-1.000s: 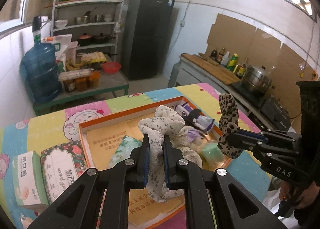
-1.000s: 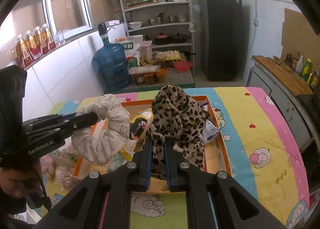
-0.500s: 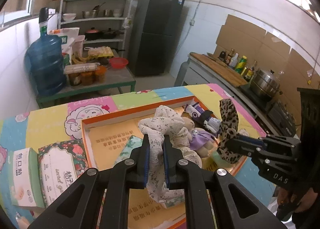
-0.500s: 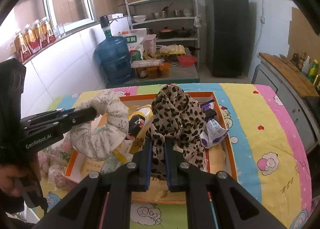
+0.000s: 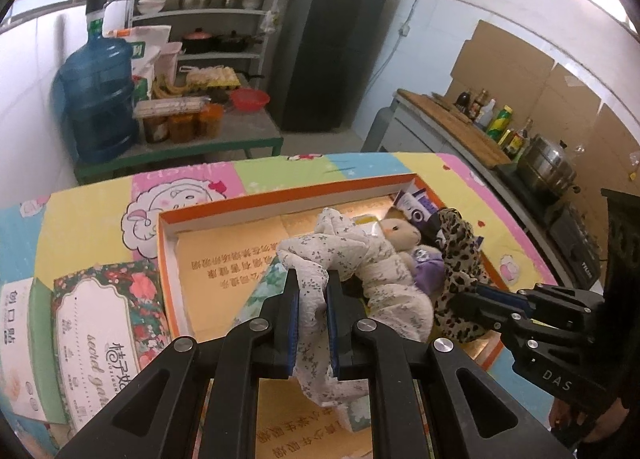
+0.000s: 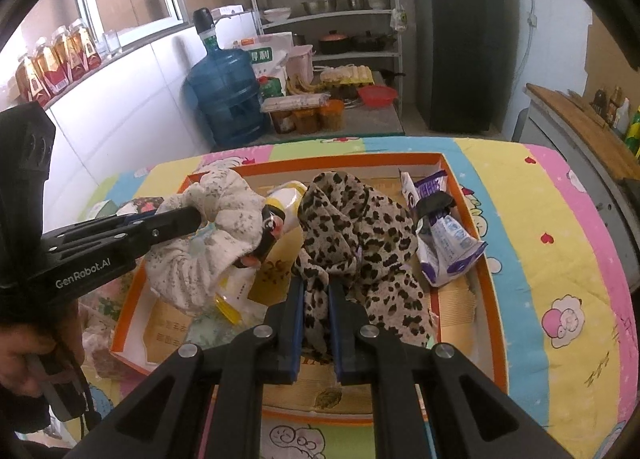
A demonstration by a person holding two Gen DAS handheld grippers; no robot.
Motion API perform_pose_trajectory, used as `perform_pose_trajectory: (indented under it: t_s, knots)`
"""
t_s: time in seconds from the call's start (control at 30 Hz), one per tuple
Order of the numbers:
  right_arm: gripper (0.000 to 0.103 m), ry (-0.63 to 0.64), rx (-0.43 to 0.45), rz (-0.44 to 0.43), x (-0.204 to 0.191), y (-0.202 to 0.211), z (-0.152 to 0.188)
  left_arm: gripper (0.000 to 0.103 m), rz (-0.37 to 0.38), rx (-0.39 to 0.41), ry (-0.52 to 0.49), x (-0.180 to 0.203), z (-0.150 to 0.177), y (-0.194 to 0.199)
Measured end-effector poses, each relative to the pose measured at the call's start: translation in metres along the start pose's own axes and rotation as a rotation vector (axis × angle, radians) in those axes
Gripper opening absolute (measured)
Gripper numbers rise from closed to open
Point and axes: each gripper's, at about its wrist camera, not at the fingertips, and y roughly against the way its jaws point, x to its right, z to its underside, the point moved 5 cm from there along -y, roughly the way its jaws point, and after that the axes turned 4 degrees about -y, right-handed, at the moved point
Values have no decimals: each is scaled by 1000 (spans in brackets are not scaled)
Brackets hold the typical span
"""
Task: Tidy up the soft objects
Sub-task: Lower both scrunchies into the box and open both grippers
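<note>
This is a plain home kitchen. Beyond the fingers, against the back wall, an open shelf rack [image 6: 320,15] carries pots, bowls and jars beside a tall dark fridge [image 6: 458,39], and below it a low bench [image 5: 188,143] bears a blue water jug [image 5: 96,99], egg trays and jars of preserves. To the fingers' right runs a counter [image 5: 452,121] with sauce bottles and a steel pot [image 5: 546,165] on a stove; bottles of oil [image 6: 52,59] line the windowsill to their left.
</note>
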Motion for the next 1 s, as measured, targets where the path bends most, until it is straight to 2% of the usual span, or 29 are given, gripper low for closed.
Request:
perform_pose_trajectory:
  t_s: [0.17, 0.33, 0.4, 0.47, 0.5, 0.57, 1.0]
  knots:
    - [13, 2, -10, 5, 0, -5, 2, 15, -6, -15, 8, -3, 2, -5]
    - [17, 1, -12, 7, -1, -5, 2, 27, 1, -5, 13, -2, 2, -3]
    - [24, 1, -13, 5, -1, -5, 2, 44, 3, 6, 12, -3, 2, -1]
    - [33, 1, -9, 5, -1, -5, 2, 57, 4, 18, 10, -2, 1, 2]
    - [37, 2, -5, 4, -1, -5, 2, 58, 4, 24, 9, -2, 0, 4]
    - [40, 3, 3, 5, -1, -3, 2, 60, 2, 28, 6, -2, -1, 7]
    - [40, -12, 50, 38, -3, 25, 0, 62, 7, 78, -21, 7, -7, 35]
